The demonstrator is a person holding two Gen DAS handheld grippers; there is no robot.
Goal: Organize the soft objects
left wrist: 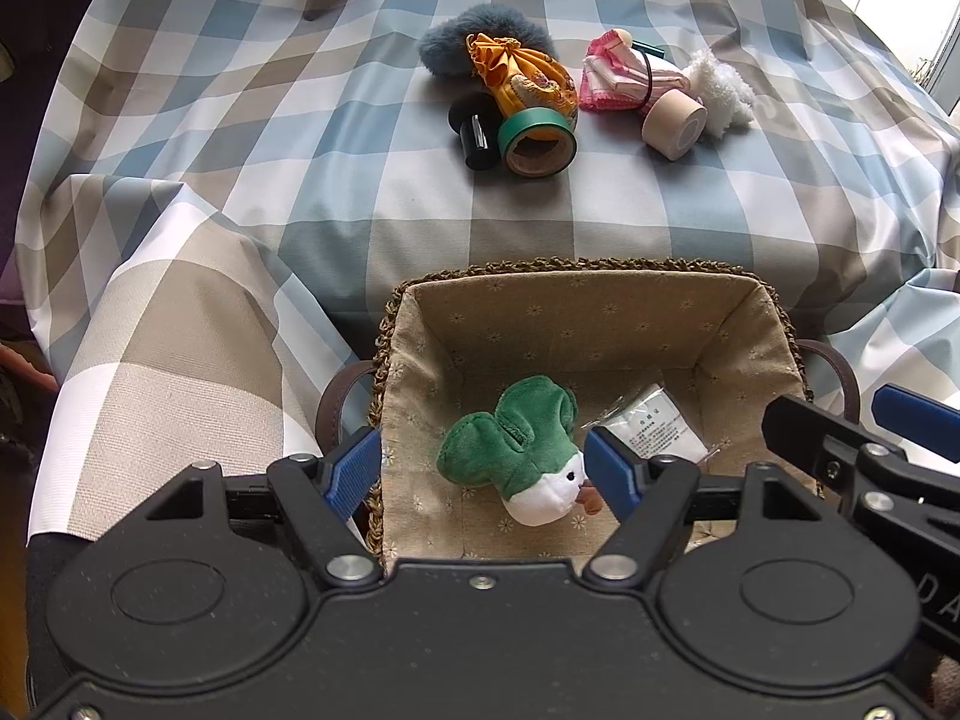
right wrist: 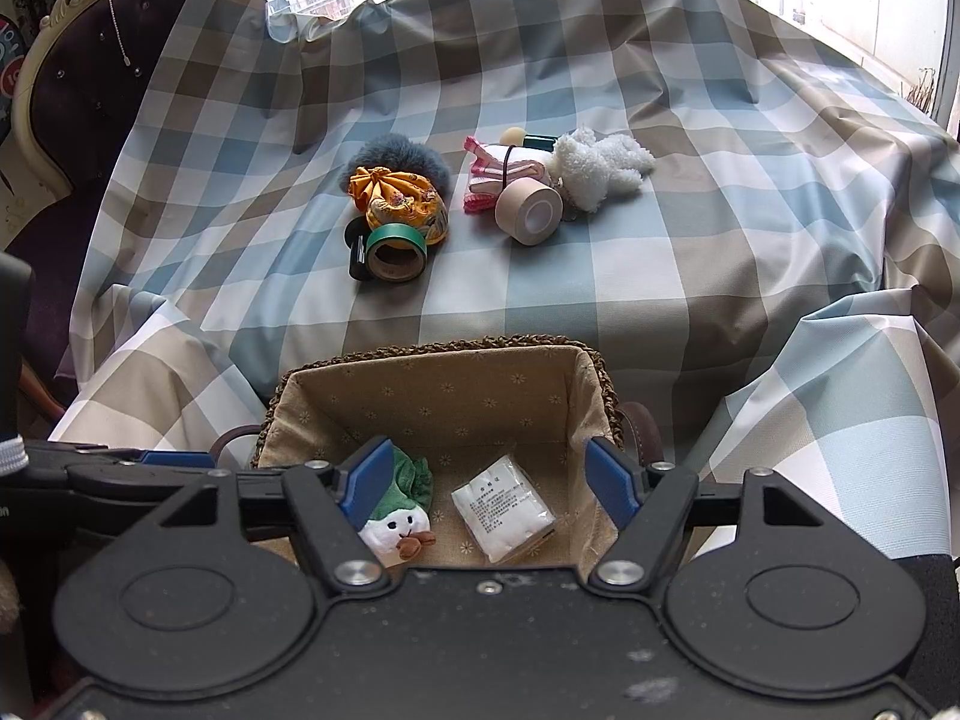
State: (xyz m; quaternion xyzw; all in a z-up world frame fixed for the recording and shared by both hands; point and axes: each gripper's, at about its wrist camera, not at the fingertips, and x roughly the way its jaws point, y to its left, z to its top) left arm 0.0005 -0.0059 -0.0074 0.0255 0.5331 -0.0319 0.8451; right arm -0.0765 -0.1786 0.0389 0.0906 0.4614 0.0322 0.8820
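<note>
A fabric-lined woven basket [left wrist: 576, 294] [right wrist: 444, 378] sits on the checked cloth close in front of both grippers. Inside lie a green and white plush vegetable [left wrist: 516, 450] [right wrist: 402, 510] and a white packet in clear wrap [left wrist: 654, 426] [right wrist: 501, 507]. My left gripper [left wrist: 483, 474] is open and empty, just above the plush. My right gripper [right wrist: 489, 483] is open and empty over the packet. Farther back lie a grey-blue fluffy pompom [left wrist: 480, 39] [right wrist: 390, 159], an orange drawstring pouch [left wrist: 528, 90] [right wrist: 399, 198], a pink folded cloth [left wrist: 624, 75] [right wrist: 510, 171] and a white fluffy toy [left wrist: 723, 87] [right wrist: 600, 171].
A green tape roll [left wrist: 537, 141] [right wrist: 396, 255] and a black cylinder [left wrist: 477, 141] [right wrist: 357, 258] lean by the pouch. A beige tape roll [left wrist: 675, 123] [right wrist: 528, 213] lies by the pink cloth. A purple chair [right wrist: 78, 90] stands at the left. Windows are behind.
</note>
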